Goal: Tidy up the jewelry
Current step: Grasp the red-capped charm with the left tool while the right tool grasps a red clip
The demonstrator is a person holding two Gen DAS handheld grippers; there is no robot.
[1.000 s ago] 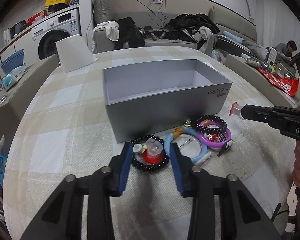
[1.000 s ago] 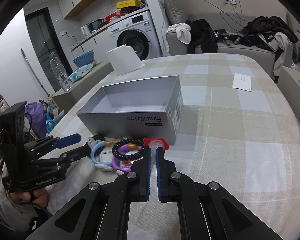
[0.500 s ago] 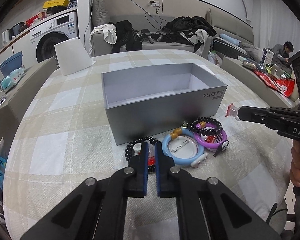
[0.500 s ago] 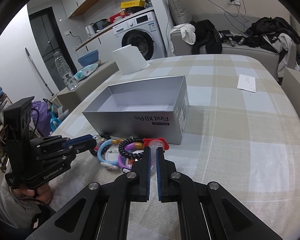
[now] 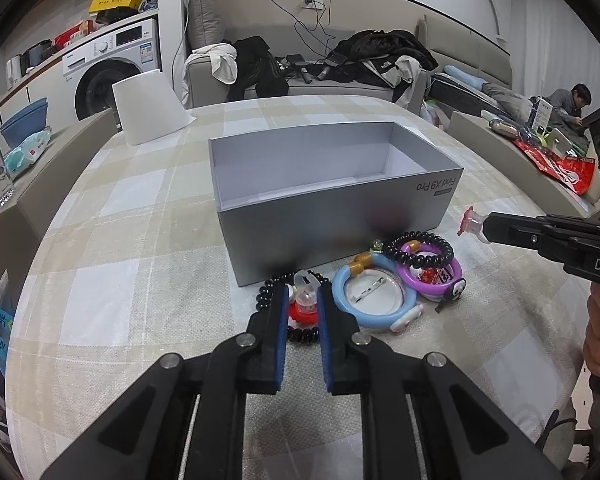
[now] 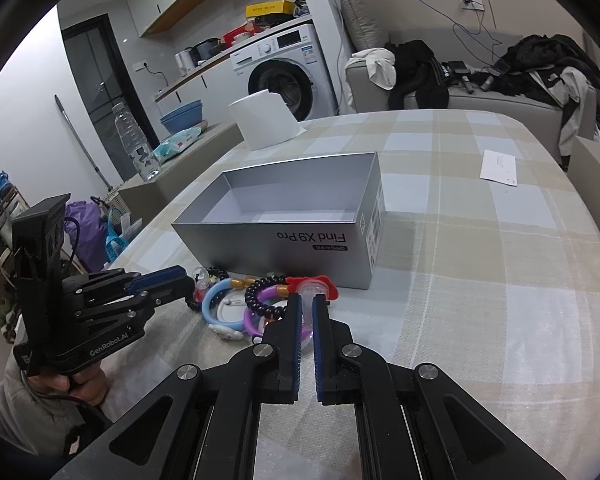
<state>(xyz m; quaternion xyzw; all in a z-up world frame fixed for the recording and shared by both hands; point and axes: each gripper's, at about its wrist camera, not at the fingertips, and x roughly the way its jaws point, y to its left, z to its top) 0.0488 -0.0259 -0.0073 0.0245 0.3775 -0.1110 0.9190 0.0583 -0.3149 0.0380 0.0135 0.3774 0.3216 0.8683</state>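
Grey card forms the open box [image 5: 332,216], our landmark, and its floor is bare. All the jewelry lies on the tablecloth just in front of its near long wall. Our left gripper [image 5: 302,300] has its jaws closed on a small red-and-clear charm [image 5: 305,307] that sits inside the black bead bracelet [image 5: 300,334], near the wall's left end. Our right gripper [image 6: 307,307] is clamped on a clear piece with a red flower-shaped top [image 6: 311,282], raised beside the wall's right end. The blue ring [image 5: 374,298] and purple ring [image 5: 430,276] lie between them. We judge both loads must travel up and straight over that wall; the box's long axis runs across our reach.
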